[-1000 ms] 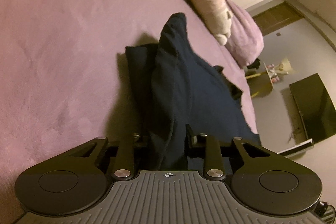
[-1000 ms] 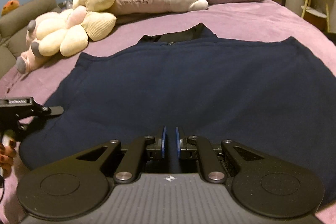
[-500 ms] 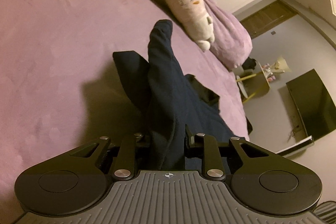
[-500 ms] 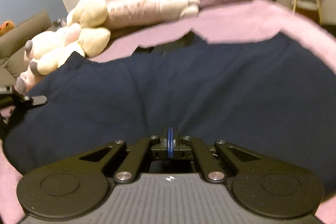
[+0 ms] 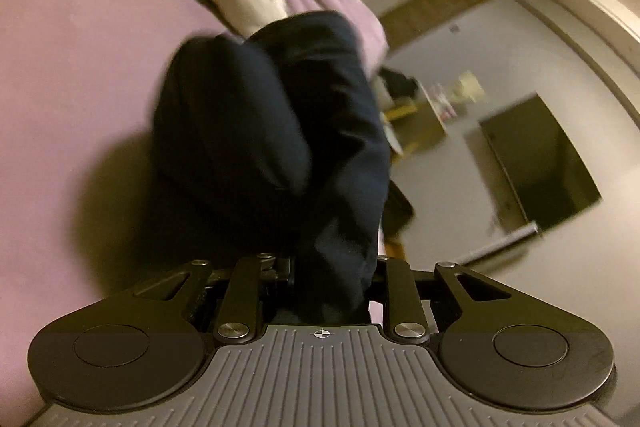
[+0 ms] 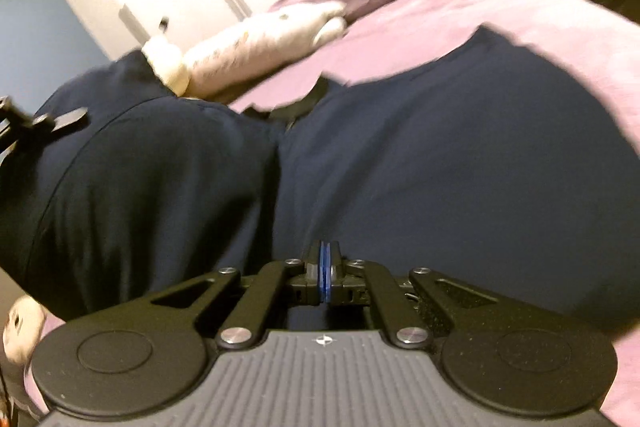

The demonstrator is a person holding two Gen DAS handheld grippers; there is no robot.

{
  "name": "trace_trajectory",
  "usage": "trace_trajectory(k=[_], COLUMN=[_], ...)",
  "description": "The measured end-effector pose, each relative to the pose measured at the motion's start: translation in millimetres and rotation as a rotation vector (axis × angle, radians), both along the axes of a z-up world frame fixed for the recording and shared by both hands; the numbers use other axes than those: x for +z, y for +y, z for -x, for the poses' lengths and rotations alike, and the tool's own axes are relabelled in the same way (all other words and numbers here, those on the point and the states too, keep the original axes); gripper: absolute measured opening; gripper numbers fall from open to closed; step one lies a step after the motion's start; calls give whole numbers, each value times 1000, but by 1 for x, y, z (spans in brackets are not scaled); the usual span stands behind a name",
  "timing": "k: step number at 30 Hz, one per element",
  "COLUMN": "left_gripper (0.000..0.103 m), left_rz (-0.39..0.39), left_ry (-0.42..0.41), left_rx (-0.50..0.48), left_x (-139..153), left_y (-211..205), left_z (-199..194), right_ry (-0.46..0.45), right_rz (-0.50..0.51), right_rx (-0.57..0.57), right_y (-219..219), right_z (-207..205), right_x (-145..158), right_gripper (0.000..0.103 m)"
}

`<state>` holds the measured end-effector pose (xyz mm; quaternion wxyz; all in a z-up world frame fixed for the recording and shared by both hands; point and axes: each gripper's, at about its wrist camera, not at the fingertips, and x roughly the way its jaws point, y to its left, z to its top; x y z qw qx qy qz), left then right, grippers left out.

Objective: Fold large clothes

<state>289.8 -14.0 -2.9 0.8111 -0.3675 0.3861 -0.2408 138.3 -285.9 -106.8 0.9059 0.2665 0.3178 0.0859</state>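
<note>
The large navy-blue fabric garment (image 6: 460, 163) lies on the lilac-purple bed cover (image 6: 520, 11). A second ago it was spread flat; now its left side is lifted and billowing over toward the middle (image 6: 152, 179), hiding most of the cream plush toys that showed there before. We have the left gripper (image 5: 332, 267) pinching a thick bunch of that cloth (image 5: 280, 131), which now hangs in a rounded clump rather than the long draped ridge seen earlier. Right gripper (image 6: 323, 275): blue pads (image 6: 320, 279) pressed together at the near hem, having stood slightly apart a second ago; whether cloth is caught between them we cannot tell. Long pale plush pillow (image 6: 264, 39) sits beyond the collar. Both views blurred.
</note>
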Motion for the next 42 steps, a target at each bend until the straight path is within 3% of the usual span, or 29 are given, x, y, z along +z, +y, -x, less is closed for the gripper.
trace_trajectory(k=[5,7,9,11,14,17,20,22,26,31,34,37,39,42], left_gripper=[26,34,34,33,44,47,49,57,61,61,65,66,64,60], left_rz=[-33,-19,-7,-40,-67,-45,-1,29,-61,-141,-152,-281,-339,-241], left_ry=[31,35,37,-6,-56,-100,-109,-82,-141,-172,-225,-248,-159,-12], left_rx=[-135,-164,-162,-168,-172,-143,-125,-127,-169,-247,-162,41,159,120], left_x=[-52,-75,-97,-97,-76,-66,-75,-82,-72,-49,-30,-30,-45,-75], left_y=[-95,-117,-129,-134,-128,-114,-104,-106,-121,-95,-62,-33,-19,-16], left_z=[-13,-15,-15,-9,11,26,37,39,45,64,74,64,45,19], right_ry=[-5,0,-2,-10,-65,-134,-202,-216,-160,120,132,109,97,95], right_rz=[-14,-20,-31,-33,-54,-91,-104,-117,-88,50,64,95,138,157], right_rx=[-107,-146,-180,-206,-213,-161,-77,-31,90,117,94,92,91,77], right_y=[-47,-65,-78,-87,-97,-98,-84,-75,-59,-55,-68,-67,-60,-58], right_z=[15,21,26,31,35,24,-3,-24,-57,-82,-80,-75,-71,-66], right_x=[-3,-4,-6,-3,13,35,58,68,73,20,-3,-9,-10,4], right_gripper=[1,1,2,2,2,4,4,4,4,4,0,0,0,0])
